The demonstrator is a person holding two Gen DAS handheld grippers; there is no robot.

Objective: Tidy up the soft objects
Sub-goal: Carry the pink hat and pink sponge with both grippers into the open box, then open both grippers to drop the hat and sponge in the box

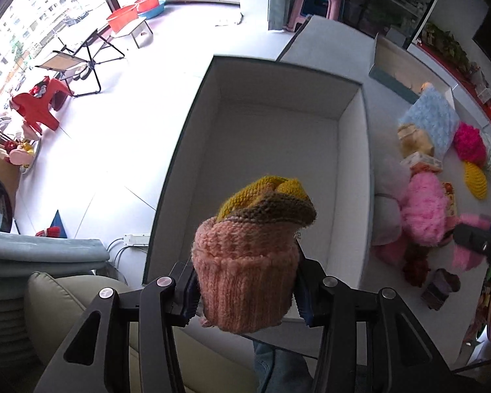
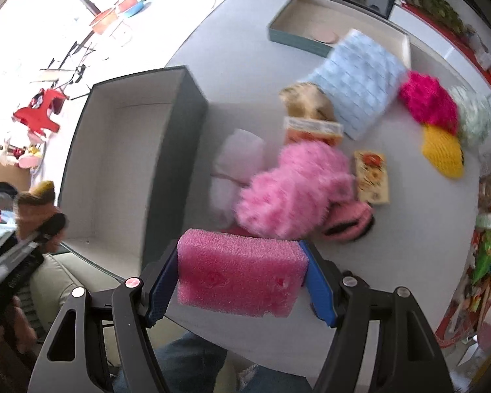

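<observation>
Pointing steeply down in the left wrist view, the left gripper (image 1: 245, 298) has its jaws pressed in on a knitted hat (image 1: 248, 262), salmon-pink at the ribbed band and mustard and brown at the crown. The hat hangs over the near end of a large open box (image 1: 193, 150) with white inner walls and nothing visible inside. Right of the box, on the white table (image 1: 389, 294), lie a fluffy pink item (image 1: 424, 209), a light-blue cushion (image 1: 432, 121), a magenta knit piece (image 1: 469, 144) and a yellow knit piece (image 1: 474, 180). The right gripper (image 1: 481, 242) shows as a dark, blurred shape at the right edge.

From the right wrist view, the right gripper (image 2: 240, 286) also tilts steeply down, its blue pads (image 2: 320, 291) set partly apart and clamped on either end of a pink foam sponge (image 2: 239, 278), held above the table's near edge just right of the box (image 2: 176, 150). At far left the left gripper (image 2: 32, 242) carries the hat (image 2: 36, 203).
</observation>
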